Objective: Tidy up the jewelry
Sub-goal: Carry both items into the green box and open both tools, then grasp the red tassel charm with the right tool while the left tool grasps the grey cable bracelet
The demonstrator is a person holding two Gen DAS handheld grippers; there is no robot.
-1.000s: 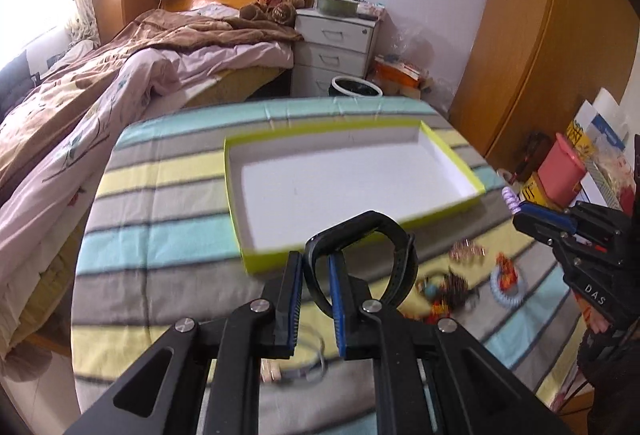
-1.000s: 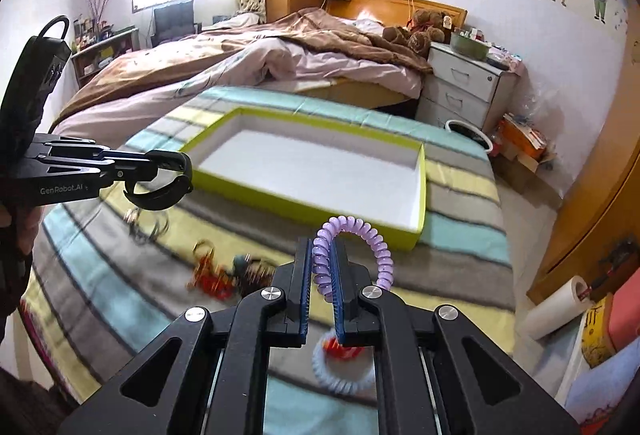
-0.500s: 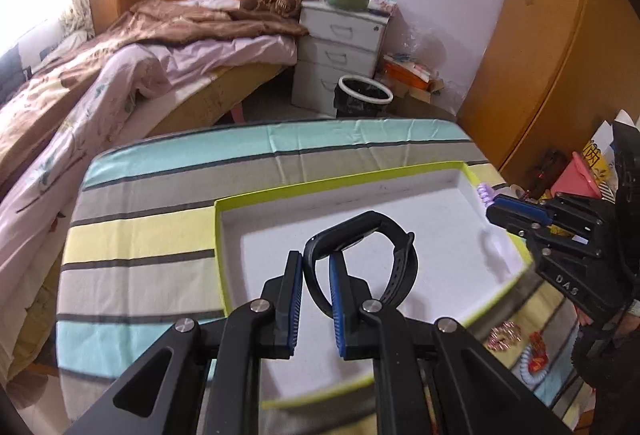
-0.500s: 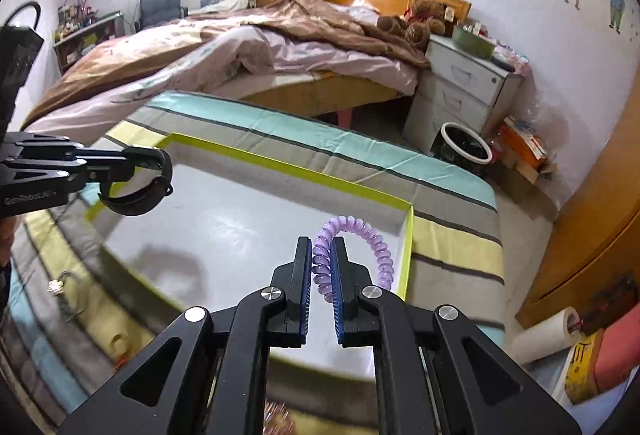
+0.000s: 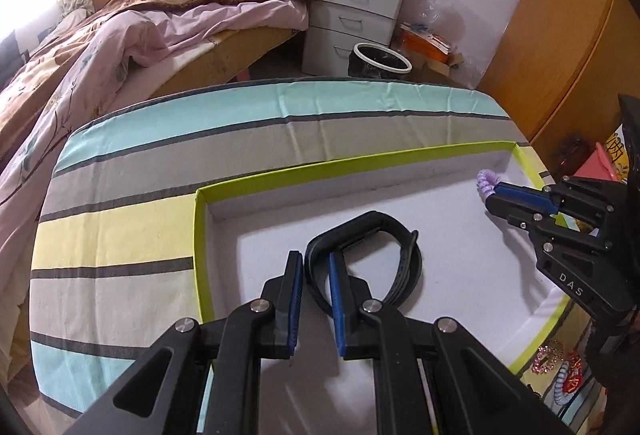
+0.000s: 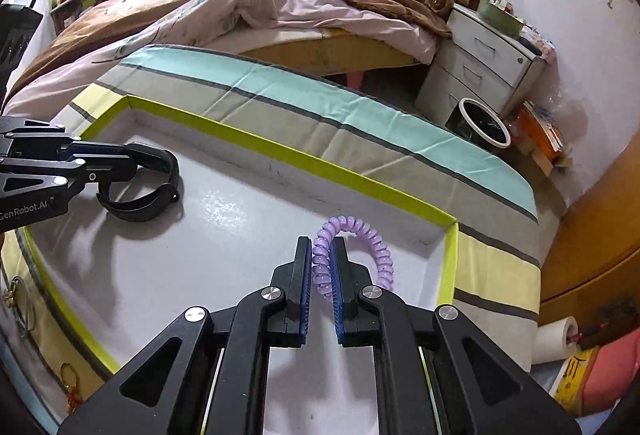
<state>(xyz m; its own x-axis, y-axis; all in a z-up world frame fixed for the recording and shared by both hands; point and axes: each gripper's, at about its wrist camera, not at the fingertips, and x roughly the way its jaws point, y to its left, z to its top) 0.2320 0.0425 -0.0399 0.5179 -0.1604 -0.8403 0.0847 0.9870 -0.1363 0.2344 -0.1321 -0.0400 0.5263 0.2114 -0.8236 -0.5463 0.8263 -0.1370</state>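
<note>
Two grippers are over the shallow white tray with the lime-green rim [image 5: 199,243], which lies on the striped cloth of the desk [image 5: 120,235]. With our left gripper [image 5: 316,275] we hold a black wristband [image 5: 404,255]: the jaws are nearly closed and pinch one side of the band, while the rest of the loop hangs out ahead of them, low over the tray's white floor near its left end. Whether the band touches the floor we cannot tell. With our right gripper [image 6: 322,267] we hold a purple spiral bracelet [image 6: 360,231]; its jaws too are almost closed, clamped on one side of the coil, and the free arc curves off to the right near the tray's far right corner. More jewelry [image 5: 556,359] lies on the cloth outside the tray's near rim. Beyond the desk we see a bed [image 5: 140,35] and a white drawer unit [image 5: 356,15].
</note>
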